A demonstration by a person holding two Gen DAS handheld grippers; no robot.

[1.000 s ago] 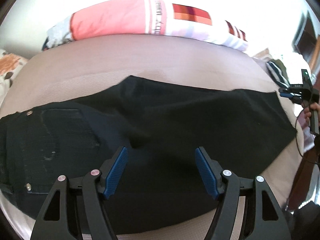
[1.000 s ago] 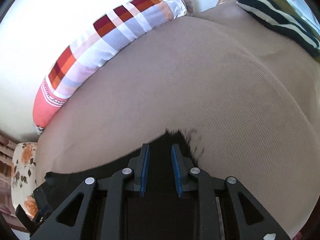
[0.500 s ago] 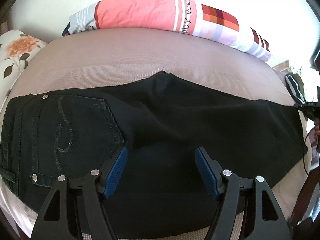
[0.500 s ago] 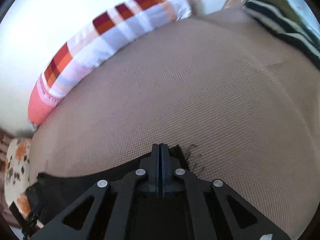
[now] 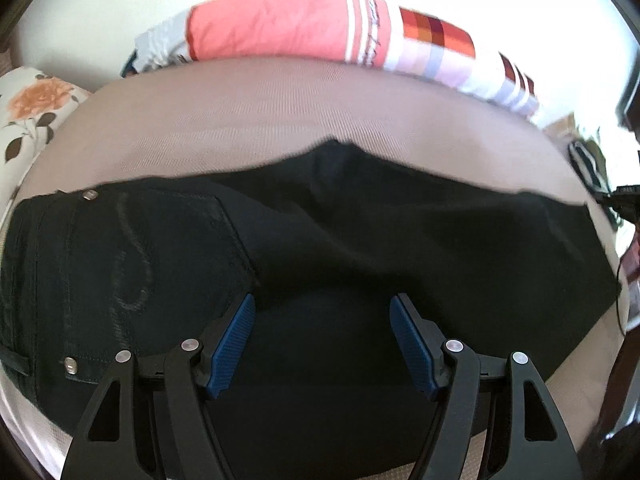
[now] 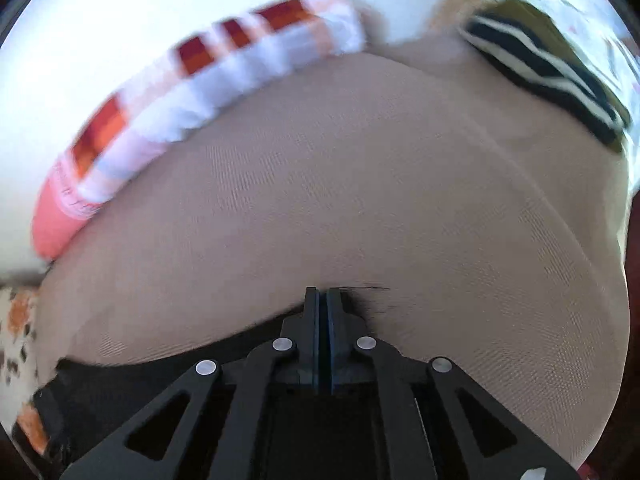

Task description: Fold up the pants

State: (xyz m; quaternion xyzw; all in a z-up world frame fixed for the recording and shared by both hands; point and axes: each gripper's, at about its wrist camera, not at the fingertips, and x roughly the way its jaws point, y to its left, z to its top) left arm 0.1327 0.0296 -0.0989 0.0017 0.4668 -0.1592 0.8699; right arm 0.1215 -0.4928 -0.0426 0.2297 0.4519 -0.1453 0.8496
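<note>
Black pants (image 5: 320,248) lie flat across a beige bed, waistband and back pocket (image 5: 132,256) at the left, leg hems at the right. My left gripper (image 5: 322,304) hovers open over the middle of the pants, holding nothing. My right gripper (image 6: 322,300) is shut on the frayed hem corner of the pants (image 6: 368,304), low over the bedsheet. The right gripper also shows at the far right edge of the left wrist view (image 5: 624,196).
A long pink, white and checked bolster (image 5: 304,28) lies along the far edge of the bed (image 5: 240,120). A floral pillow (image 5: 32,108) sits at the left. A dark striped cloth (image 6: 552,76) lies at the bed's far right corner.
My right gripper closed on the pants hem corner and is moving with it. My left gripper shifted left over the pants and stayed open.
</note>
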